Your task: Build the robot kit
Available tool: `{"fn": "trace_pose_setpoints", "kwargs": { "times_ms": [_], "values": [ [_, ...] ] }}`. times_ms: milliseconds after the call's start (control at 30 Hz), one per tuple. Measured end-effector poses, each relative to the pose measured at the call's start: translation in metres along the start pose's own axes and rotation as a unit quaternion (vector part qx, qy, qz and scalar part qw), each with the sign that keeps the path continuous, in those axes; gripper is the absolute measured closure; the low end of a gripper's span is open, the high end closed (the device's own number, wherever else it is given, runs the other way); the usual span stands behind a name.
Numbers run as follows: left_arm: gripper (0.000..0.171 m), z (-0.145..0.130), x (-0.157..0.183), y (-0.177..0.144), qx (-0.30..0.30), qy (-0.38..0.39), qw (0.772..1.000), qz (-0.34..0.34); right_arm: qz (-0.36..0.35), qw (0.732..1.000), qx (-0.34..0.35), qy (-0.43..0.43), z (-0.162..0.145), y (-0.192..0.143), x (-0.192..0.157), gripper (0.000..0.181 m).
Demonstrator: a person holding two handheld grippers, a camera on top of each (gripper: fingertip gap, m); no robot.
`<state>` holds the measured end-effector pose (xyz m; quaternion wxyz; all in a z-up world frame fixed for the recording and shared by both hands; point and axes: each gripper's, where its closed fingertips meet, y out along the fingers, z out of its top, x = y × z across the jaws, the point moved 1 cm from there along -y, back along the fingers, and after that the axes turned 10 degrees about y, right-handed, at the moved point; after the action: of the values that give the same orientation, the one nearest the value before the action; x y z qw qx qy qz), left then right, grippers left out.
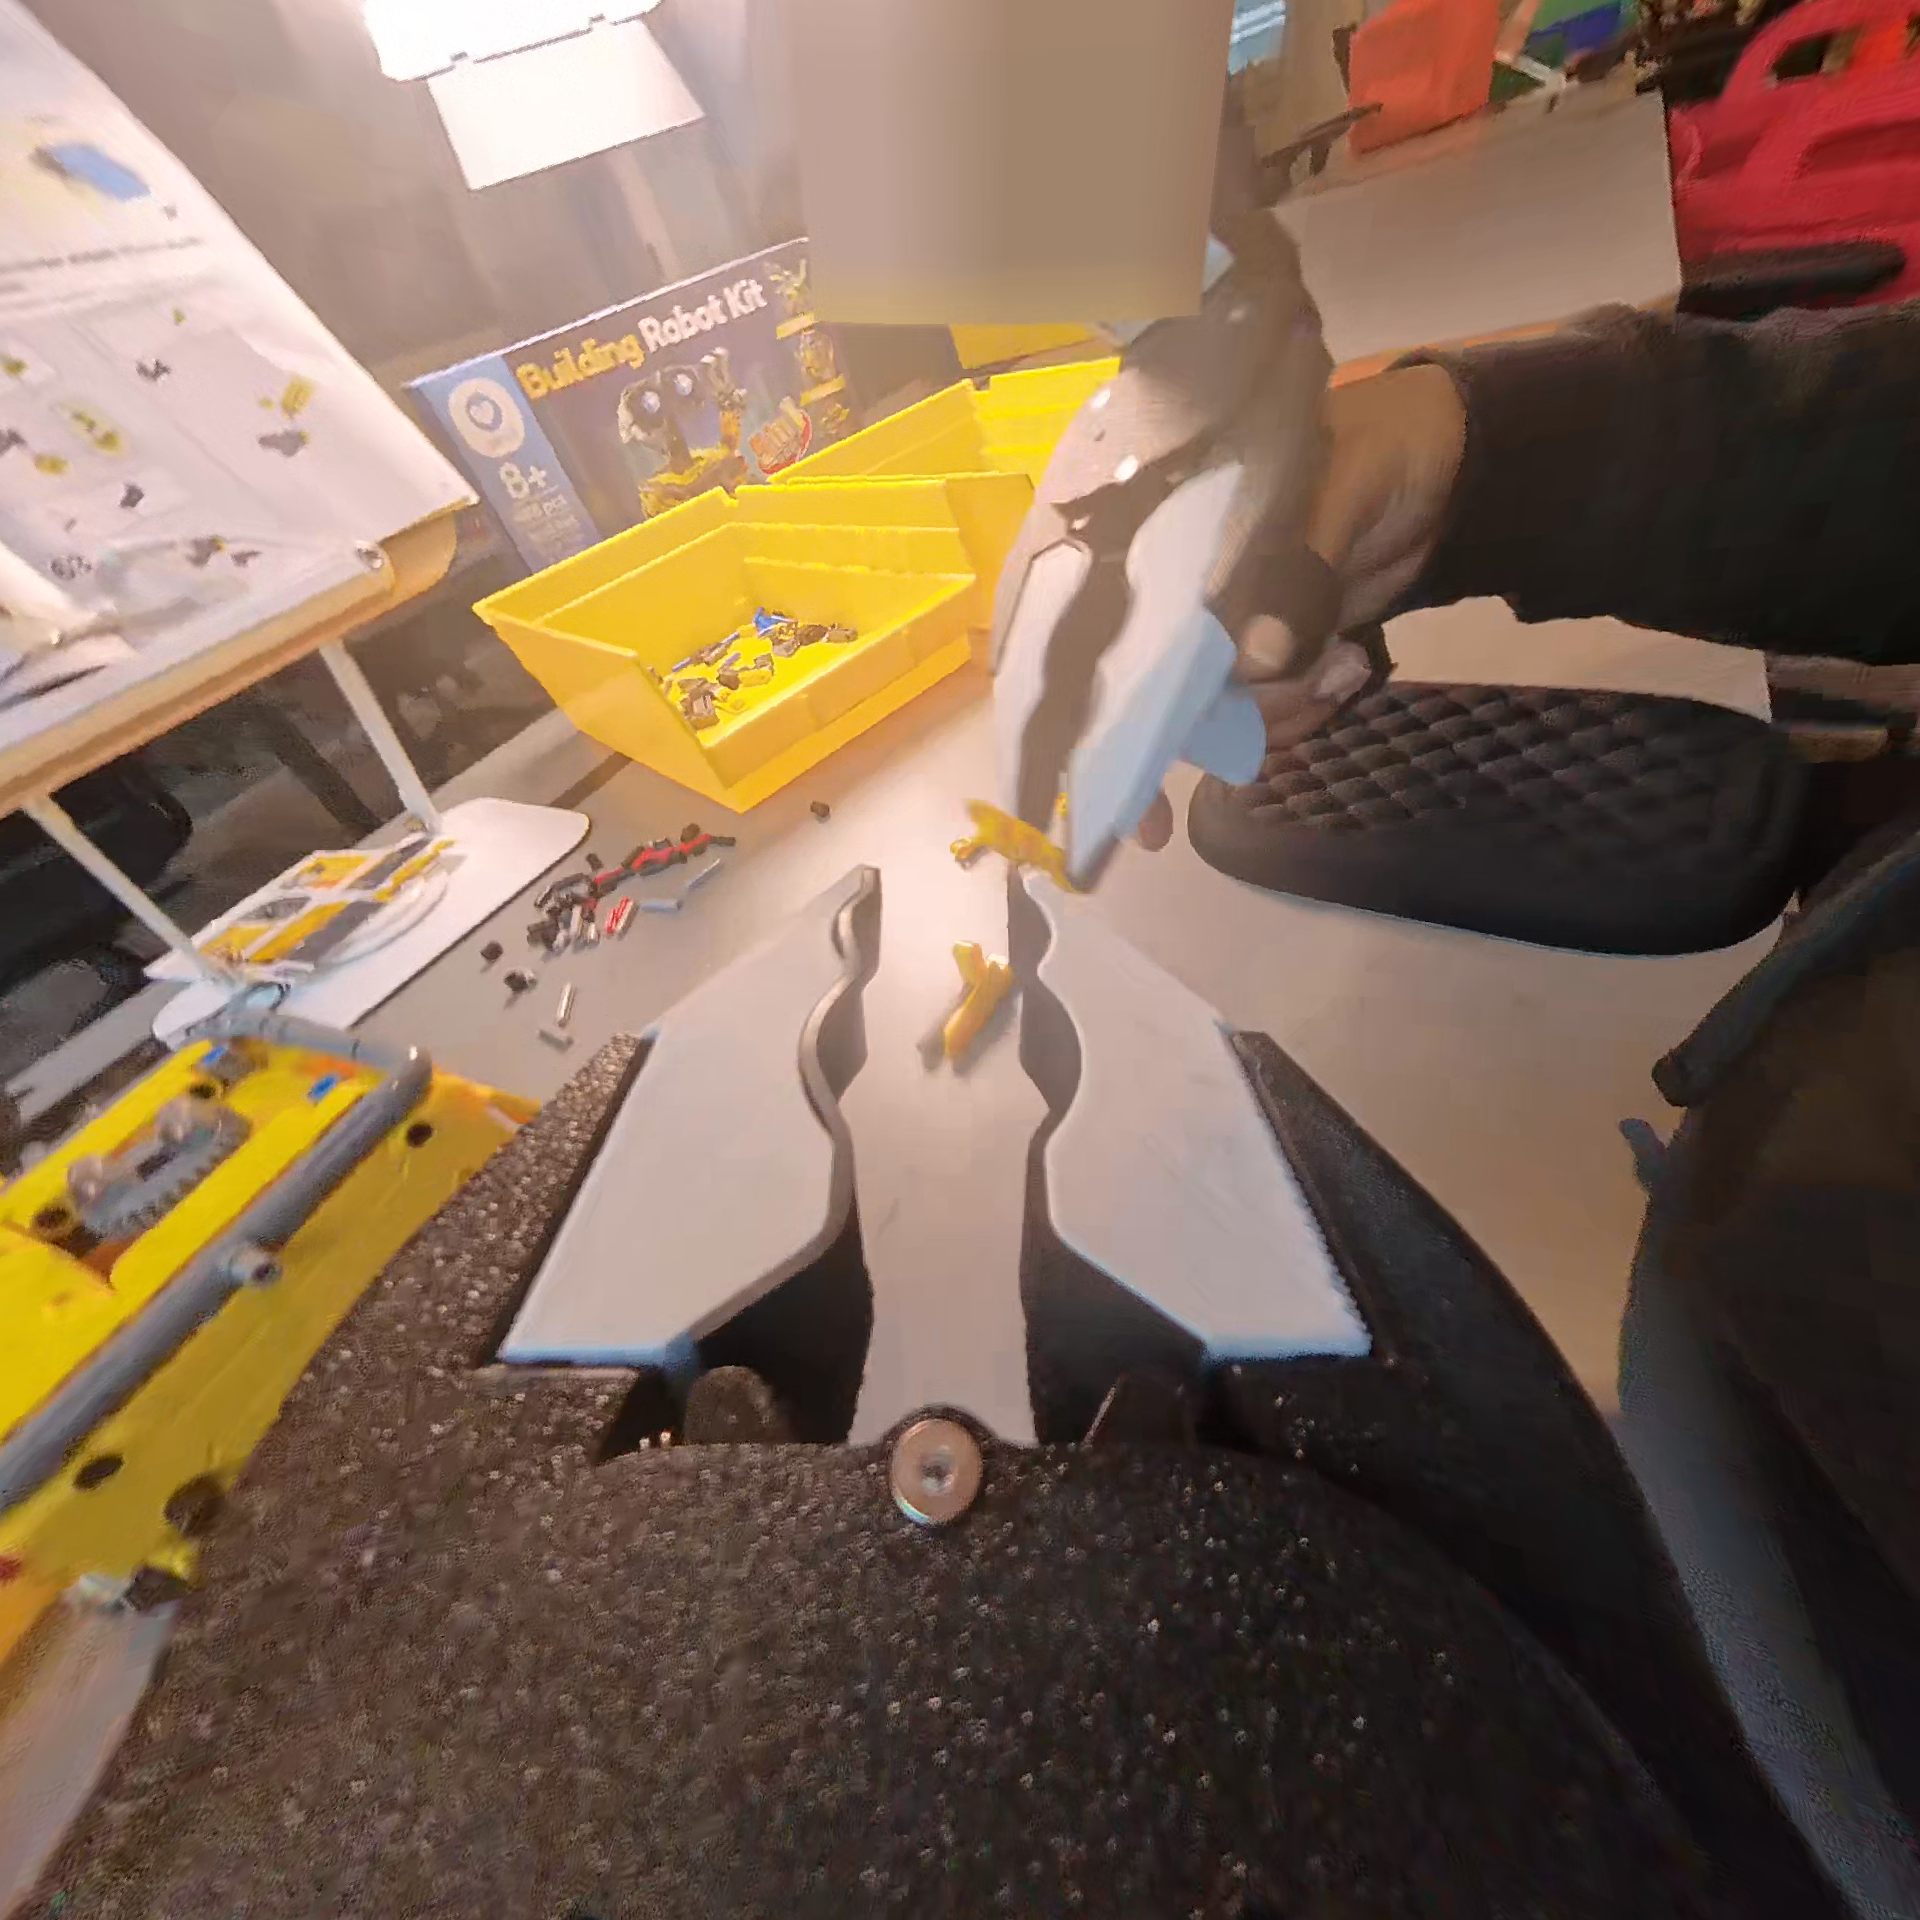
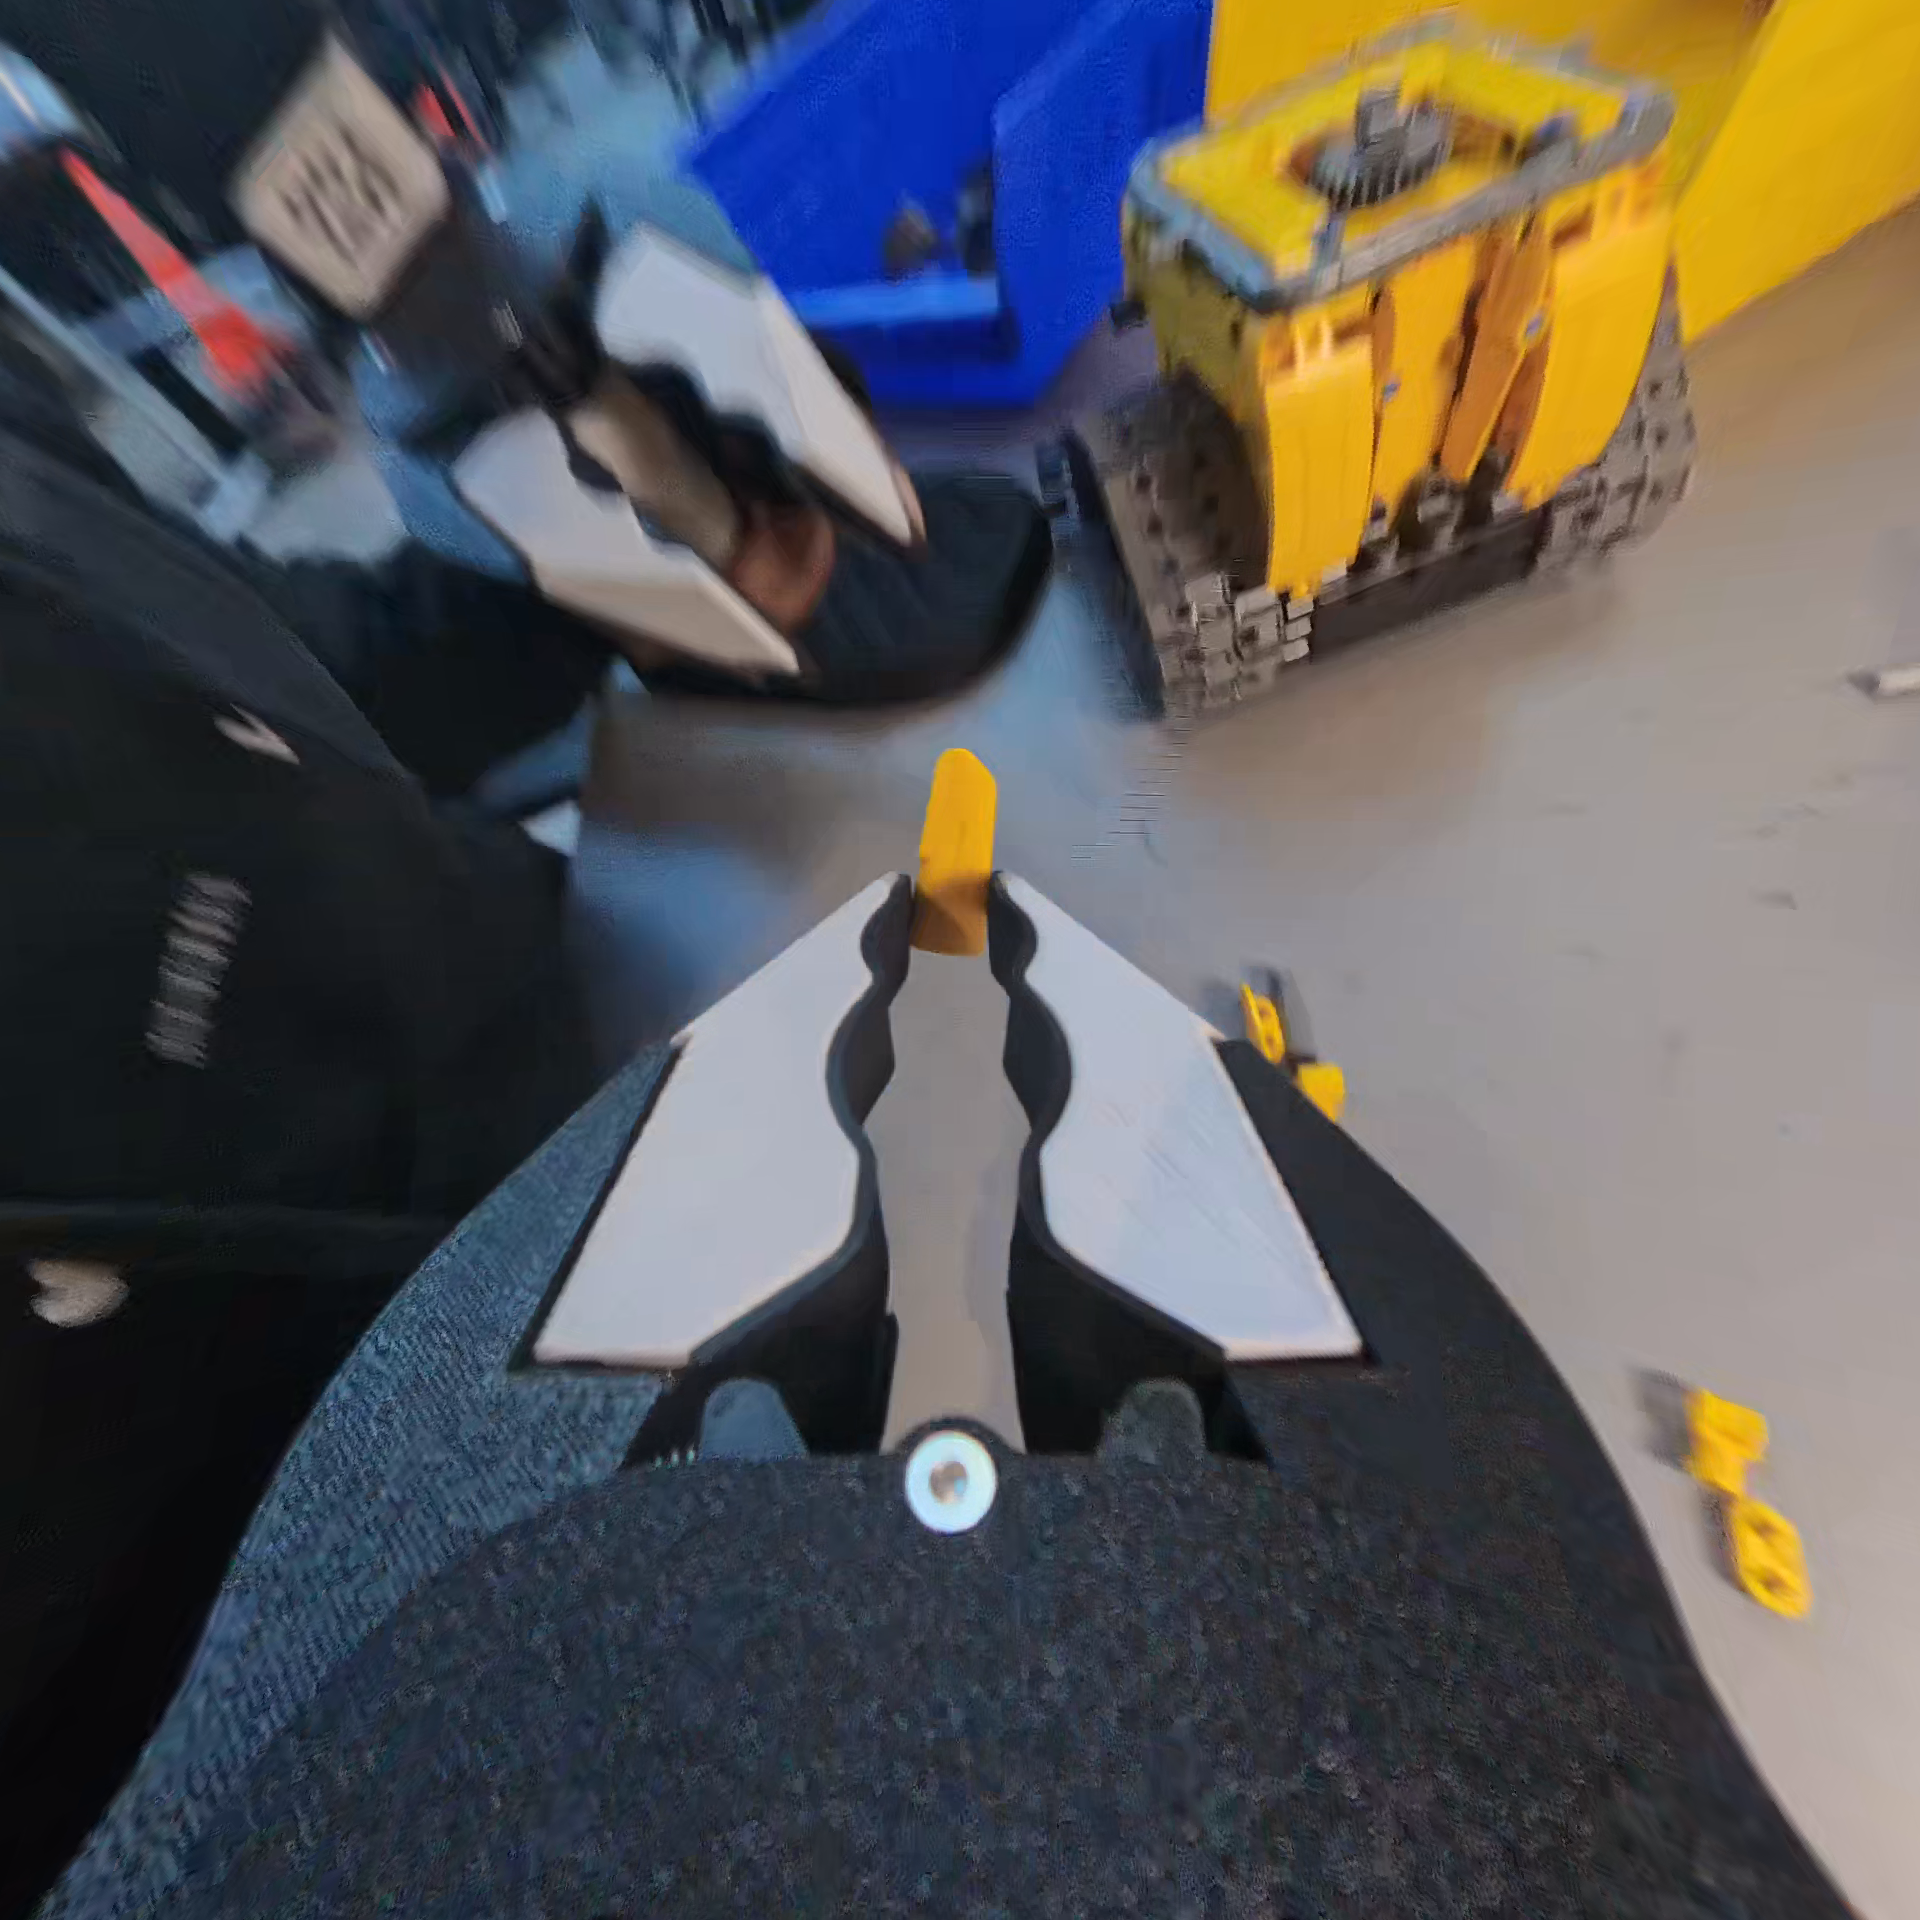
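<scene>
The right hand-held gripper (image 2: 948,883) pinches a small yellow piece (image 2: 954,862) between its fingertips; the piece stands upright and pokes out past the tips, above the grey counter (image 2: 1455,935). Ahead and to its right stands a yellow tracked model (image 2: 1392,374) with grey treads, and behind that, ahead of the gripper, a blue bin (image 2: 883,208). To the right of its fingers lie two more small yellow parts (image 2: 1745,1496) on the counter, one close beside the right finger and one farther back toward the gripper body.

The left hand-held gripper (image 1: 940,883) has its fingers spread, with nothing between them. Just ahead of and between its fingertips, a pair of yellow pegs (image 1: 971,997) lies on the counter. Slightly farther ahead to the right, the right hand-held gripper comes down tip-first, its tips at a yellow linked part (image 1: 1013,836); motion blur hides whether they touch it. A person's hand (image 1: 1382,509) in a dark sleeve holds that gripper. Ahead and to the left sits a yellow bin (image 1: 623,644) holding small mixed pieces, with a printed box (image 1: 644,416) behind it. To the left, loose dark and red pieces (image 1: 613,894) lie scattered by a stand base, and an instruction sheet (image 1: 156,364) leans on the stand above.
</scene>
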<state>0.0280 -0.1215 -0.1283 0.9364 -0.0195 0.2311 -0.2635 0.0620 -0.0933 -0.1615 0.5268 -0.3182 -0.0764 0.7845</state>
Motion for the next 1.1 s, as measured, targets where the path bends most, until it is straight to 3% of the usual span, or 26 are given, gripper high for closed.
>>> {"fn": "trace_pose_setpoints", "kwargs": {
  "times_ms": [67, 133, 267, 400, 500, 600, 767, 933, 1100],
  "values": [
    [0.146, -0.007, -0.006, -0.007, -0.005, -0.034, 0.999, 0.007, -0.074, 0.987, -0.124, -0.071, -0.032, 0.002, 0.021, 0.167],
    [0.146, -0.014, -0.008, -0.011, -0.017, -0.046, 0.999, 0.012, -0.101, 0.963, -0.221, -0.120, -0.058, 0.007, 0.030, 0.167],
    [0.146, -0.028, -0.003, -0.013, -0.051, -0.050, 0.997, 0.008, -0.094, 0.945, -0.282, -0.140, -0.072, 0.025, 0.032, 0.167],
    [0.146, -0.034, 0.004, -0.013, -0.075, -0.049, 0.996, -0.002, -0.085, 0.947, -0.273, -0.147, -0.065, 0.029, 0.034, 0.163],
    [0.145, -0.041, 0.009, -0.014, -0.097, -0.046, 0.994, -0.013, -0.076, 0.961, -0.228, -0.139, -0.057, 0.021, 0.032, 0.159],
    [0.145, -0.046, 0.011, -0.011, -0.112, -0.049, 0.992, -0.025, -0.080, 0.975, -0.150, -0.142, -0.045, 0.001, 0.031, 0.153],
    [0.140, -0.066, 0.022, 0.003, -0.177, -0.048, 0.980, -0.073, -0.146, 0.977, -0.065, -0.141, -0.045, -0.043, 0.045, 0.148],
    [0.131, -0.094, 0.042, 0.022, -0.268, -0.043, 0.948, -0.167, -0.184, 0.977, -0.043, -0.098, -0.065, -0.070, 0.060, 0.148],
    [0.133, -0.095, 0.051, 0.046, -0.277, -0.018, 0.936, -0.216, -0.179, 0.977, -0.044, -0.103, -0.070, -0.067, 0.058, 0.148]
  ]
}}
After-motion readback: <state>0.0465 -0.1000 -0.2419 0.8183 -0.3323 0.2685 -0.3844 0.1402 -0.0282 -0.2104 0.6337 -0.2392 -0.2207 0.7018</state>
